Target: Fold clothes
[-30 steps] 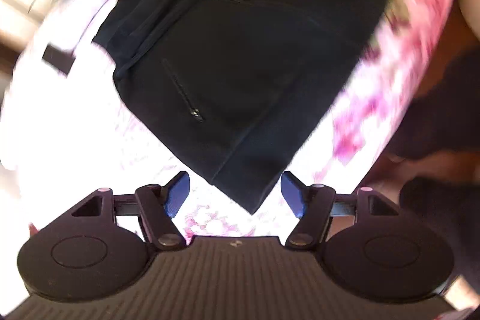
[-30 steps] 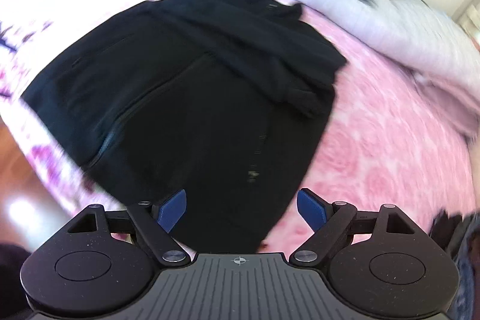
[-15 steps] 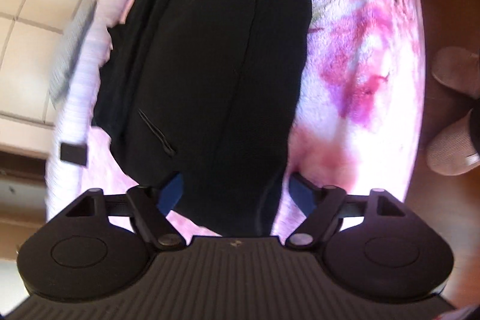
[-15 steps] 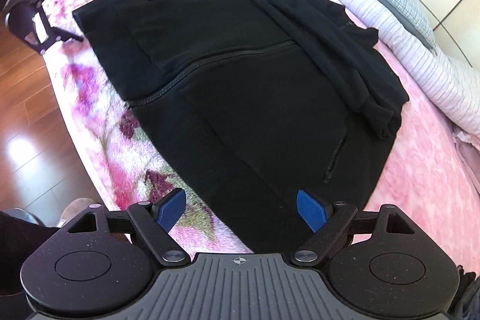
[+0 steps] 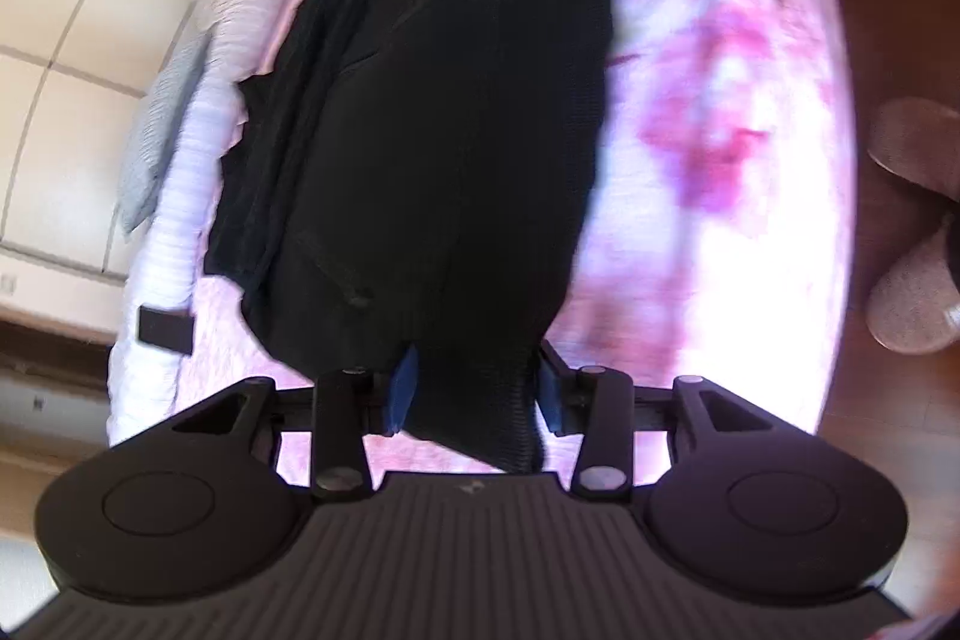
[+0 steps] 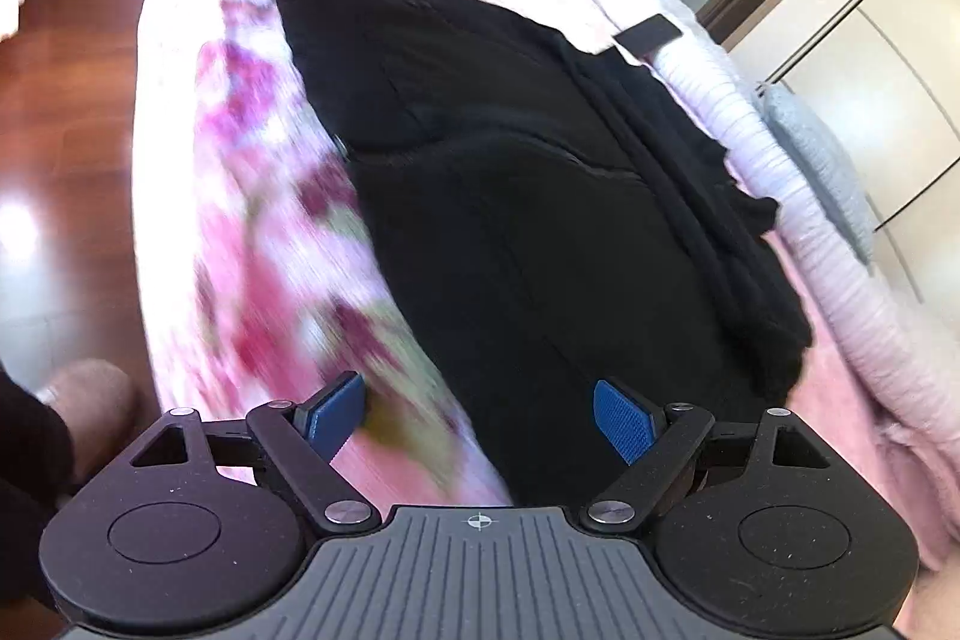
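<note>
Left gripper (image 5: 474, 391): blue pads closed in on the ribbed hem corner of the black jacket (image 5: 444, 130), fabric pinched between them. Right gripper (image 6: 480, 415): jaws spread wide, holding nothing, poised over the opposite hem corner. Black jacket: laid flat on the pink floral blanket (image 6: 264, 196), zip front up, long axis running from one gripper to the other along the hem; sleeves (image 6: 720, 220) folded across on the side far from the bed edge. Small black rectangle (image 6: 650, 33): beyond the garment, on white ribbed bedding (image 6: 798, 196). Grey pillow (image 6: 822, 166): beside that. Slippers (image 5: 918, 232): on wooden floor, right of left gripper.
</note>
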The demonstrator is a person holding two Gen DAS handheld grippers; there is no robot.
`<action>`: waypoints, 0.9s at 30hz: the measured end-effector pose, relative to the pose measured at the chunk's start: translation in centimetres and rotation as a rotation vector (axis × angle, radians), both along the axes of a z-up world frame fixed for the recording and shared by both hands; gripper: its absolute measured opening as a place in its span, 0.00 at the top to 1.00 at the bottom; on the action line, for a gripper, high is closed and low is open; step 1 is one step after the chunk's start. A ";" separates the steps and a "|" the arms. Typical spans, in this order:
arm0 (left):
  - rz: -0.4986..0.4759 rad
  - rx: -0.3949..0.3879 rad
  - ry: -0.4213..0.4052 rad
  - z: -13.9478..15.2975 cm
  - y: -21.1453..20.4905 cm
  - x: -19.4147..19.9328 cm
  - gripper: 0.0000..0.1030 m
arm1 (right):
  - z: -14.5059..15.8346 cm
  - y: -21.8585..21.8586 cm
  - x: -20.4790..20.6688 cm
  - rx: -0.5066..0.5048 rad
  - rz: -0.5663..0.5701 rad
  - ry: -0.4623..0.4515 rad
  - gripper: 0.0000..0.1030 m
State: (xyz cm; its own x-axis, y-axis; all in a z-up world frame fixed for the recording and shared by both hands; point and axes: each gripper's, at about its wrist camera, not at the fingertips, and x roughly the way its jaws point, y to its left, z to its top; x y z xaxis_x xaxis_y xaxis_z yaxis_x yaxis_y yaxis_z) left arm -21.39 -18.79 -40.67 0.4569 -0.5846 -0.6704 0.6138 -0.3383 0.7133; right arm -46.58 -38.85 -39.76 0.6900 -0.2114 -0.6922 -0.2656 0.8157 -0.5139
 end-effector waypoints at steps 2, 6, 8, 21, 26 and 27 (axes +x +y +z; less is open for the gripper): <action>0.015 0.002 -0.007 -0.2 -0.5 0.6 0.62 | -0.1 -0.8 -0.4 -0.036 0.001 0.006 0.18; -0.020 0.005 -0.046 -0.9 -1.7 0.3 0.61 | -0.2 -2.5 -1.3 -0.109 0.003 0.019 0.18; -0.021 -0.004 -0.040 -0.9 -2.3 0.0 0.62 | -0.2 -2.6 -1.3 -0.137 0.017 0.019 0.18; 0.039 -0.016 -0.052 -0.7 -2.1 0.3 0.79 | -2.1 -2.8 0.6 -0.305 0.075 -0.030 0.18; 0.045 -0.022 -0.034 -1.1 -3.3 0.9 0.88 | -2.5 -4.5 0.4 -0.380 0.144 -0.016 0.19; 0.046 -0.020 -0.027 -1.0 -3.4 0.9 0.89 | -2.5 -4.6 0.6 -0.381 0.152 -0.007 0.19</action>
